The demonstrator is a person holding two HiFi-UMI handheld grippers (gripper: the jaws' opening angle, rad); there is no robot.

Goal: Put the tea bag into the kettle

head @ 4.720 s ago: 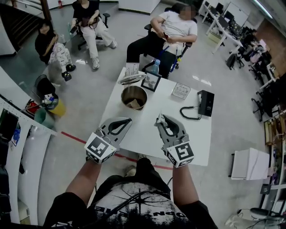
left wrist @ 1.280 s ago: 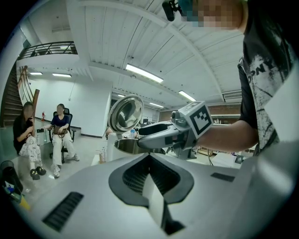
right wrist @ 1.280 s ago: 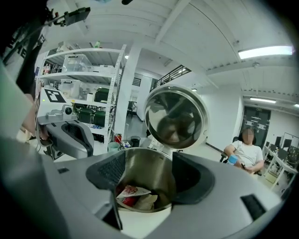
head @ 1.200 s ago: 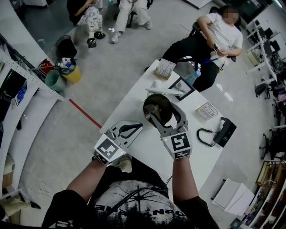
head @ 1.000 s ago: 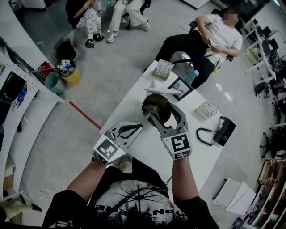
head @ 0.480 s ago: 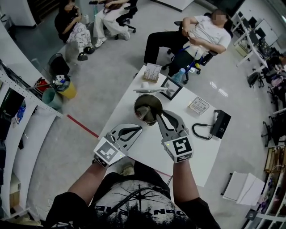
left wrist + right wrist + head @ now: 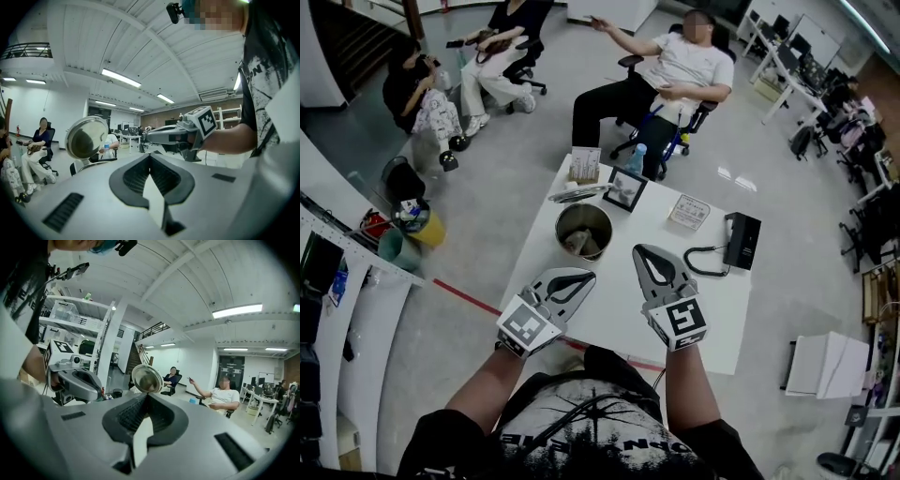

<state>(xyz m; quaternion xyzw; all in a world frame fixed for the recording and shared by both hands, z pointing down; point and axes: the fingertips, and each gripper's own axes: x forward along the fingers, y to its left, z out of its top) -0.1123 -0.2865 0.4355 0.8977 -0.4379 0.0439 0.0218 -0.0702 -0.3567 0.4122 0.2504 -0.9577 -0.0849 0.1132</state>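
A steel kettle [image 7: 584,231] stands open on the white table [image 7: 712,319], with a pale tea bag [image 7: 577,243] lying inside it. Its round lid [image 7: 578,192] stands up behind it and shows too in the left gripper view [image 7: 86,137] and the right gripper view [image 7: 146,378]. My right gripper [image 7: 643,251] hovers just right of the kettle, nearer to me. Its jaws have just been closing and are shut with nothing between them [image 7: 149,394]. My left gripper [image 7: 587,275] is below the kettle, shut and empty [image 7: 150,155].
Behind the kettle are a framed picture [image 7: 622,190], a water bottle [image 7: 637,155] and a card stand [image 7: 584,165]. A patterned box [image 7: 688,212] and a black device with a cable [image 7: 736,240] lie to the right. Seated people are beyond the table.
My right gripper pulled back from over the kettle's mouth towards me and its jaws went from wide open to shut. The left gripper shifted slightly. The head view swung.
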